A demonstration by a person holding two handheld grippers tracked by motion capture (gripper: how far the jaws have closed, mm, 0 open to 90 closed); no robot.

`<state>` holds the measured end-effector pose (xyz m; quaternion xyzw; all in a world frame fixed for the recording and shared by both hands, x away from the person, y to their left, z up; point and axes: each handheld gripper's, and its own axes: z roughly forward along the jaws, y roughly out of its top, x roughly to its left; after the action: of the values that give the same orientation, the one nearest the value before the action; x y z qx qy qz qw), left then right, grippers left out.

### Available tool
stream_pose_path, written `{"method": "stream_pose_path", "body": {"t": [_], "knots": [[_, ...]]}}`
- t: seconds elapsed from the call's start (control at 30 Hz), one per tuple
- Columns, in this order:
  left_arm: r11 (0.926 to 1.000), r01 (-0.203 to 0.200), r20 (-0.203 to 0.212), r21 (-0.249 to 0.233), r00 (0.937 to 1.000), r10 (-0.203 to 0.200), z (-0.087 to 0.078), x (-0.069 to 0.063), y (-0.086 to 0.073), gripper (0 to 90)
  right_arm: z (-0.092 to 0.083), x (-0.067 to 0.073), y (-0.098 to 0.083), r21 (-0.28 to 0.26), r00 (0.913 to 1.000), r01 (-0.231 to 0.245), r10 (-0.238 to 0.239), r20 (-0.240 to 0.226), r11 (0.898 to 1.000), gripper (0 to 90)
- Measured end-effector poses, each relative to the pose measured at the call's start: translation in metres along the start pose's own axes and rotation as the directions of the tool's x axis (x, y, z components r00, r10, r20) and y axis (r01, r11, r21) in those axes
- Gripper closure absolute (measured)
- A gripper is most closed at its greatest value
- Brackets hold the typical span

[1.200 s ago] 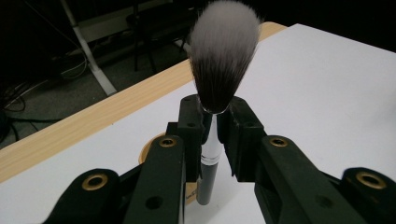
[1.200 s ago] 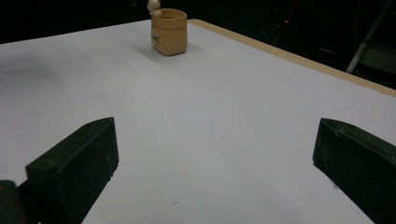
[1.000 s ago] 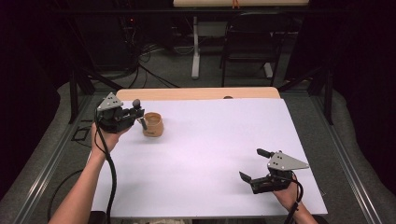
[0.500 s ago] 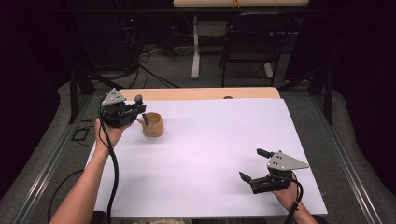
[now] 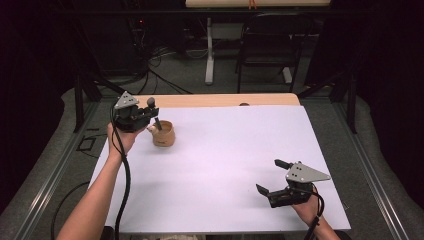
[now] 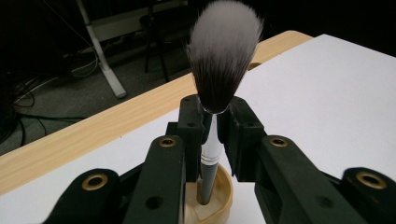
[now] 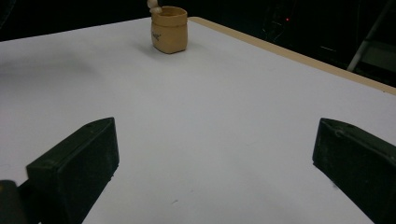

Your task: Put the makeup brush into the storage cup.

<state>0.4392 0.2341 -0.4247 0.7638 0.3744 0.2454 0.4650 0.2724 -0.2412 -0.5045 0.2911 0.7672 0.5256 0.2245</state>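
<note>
Brush [image 6: 212, 140], clamped upright in the left gripper [image 5: 150, 117], enters the cup [image 5: 163, 134] at the bench's [image 5: 225, 165] ten o'clock; next comes release, while the right gripper [image 5: 267, 177] idles wide open, empty.

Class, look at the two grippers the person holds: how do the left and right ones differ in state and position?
The left gripper is shut on a makeup brush, while the right gripper is open with nothing between its jaws. The left hangs over the small tan cup at the far left; the right sits at the near right. Both are black with a grey plate.
</note>
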Motion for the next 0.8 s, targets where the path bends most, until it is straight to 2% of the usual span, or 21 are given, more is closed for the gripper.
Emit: {"method": "stream_pose_path", "body": {"t": [0.3,0.8], "knots": [[0.9998,0.02,-0.025,-0.005,0.9995,-0.02,0.012,0.003,-0.004,77.4,0.0,0.0,0.0,0.0,1.0,-0.001,0.001,0.0,1.0,0.0],[0.9986,0.053,-0.035,0.01,0.998,-0.052,0.024,0.007,-0.01,77.0,0.0,0.0,0.0,0.008,1.0,-0.001,0.001,0.0,1.0,0.0]]}}
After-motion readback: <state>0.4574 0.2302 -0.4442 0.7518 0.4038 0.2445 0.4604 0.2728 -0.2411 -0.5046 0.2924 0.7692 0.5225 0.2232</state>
